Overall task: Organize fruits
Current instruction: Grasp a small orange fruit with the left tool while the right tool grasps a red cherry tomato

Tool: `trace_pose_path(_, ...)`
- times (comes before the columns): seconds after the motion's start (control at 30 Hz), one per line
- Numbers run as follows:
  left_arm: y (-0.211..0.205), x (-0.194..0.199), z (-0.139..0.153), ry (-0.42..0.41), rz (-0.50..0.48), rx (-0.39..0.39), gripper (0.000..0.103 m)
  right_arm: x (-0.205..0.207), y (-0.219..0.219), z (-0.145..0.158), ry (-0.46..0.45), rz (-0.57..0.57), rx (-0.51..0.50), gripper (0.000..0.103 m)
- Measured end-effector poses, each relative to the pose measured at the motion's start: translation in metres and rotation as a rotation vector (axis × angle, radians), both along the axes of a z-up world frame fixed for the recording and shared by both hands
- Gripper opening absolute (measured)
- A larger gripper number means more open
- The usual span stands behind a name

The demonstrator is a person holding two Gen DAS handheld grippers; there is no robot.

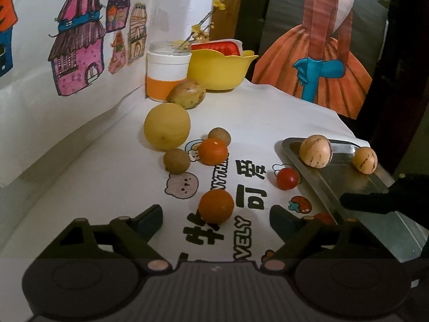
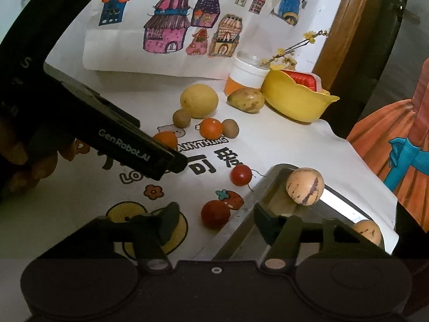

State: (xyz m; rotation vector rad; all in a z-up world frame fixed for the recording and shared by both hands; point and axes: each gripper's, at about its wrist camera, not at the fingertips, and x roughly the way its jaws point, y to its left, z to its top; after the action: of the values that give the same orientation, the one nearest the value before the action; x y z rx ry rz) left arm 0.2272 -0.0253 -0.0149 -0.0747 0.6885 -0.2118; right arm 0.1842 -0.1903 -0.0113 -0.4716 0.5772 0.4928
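Left wrist view: your left gripper [image 1: 215,218] stands spread, empty, an orange [image 1: 216,206] just ahead between its fingers. Beyond: a second orange [image 1: 213,151], two brown fruits, a yellow melon [image 1: 167,126], a cherry tomato [image 1: 287,178]. The steel tray [image 1: 348,185] at right holds two striped fruits.

Right wrist view: your right gripper [image 2: 214,221] is spread, empty, one finger over the tray rim [image 2: 241,225], a red tomato [image 2: 215,213] between. The left gripper's body crosses upper left, hiding part of an orange. The yellow bowl [image 2: 297,102] and jar [image 2: 245,76] stand behind.
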Motion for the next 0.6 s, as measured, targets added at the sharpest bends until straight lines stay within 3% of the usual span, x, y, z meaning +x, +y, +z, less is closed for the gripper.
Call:
trace_pose_path(0.07,-0.001,0.000,0.000,-0.004,-0.002,0.002,0.080,0.000,0.001,-0.001,0.003,0.006,-0.010,0.048)
trace_pose_path(0.6,-0.004,0.003,-0.001,-0.016,0.004,0.024,0.031,0.001,0.011,-0.005,-0.042,0.046,-0.119,0.025)
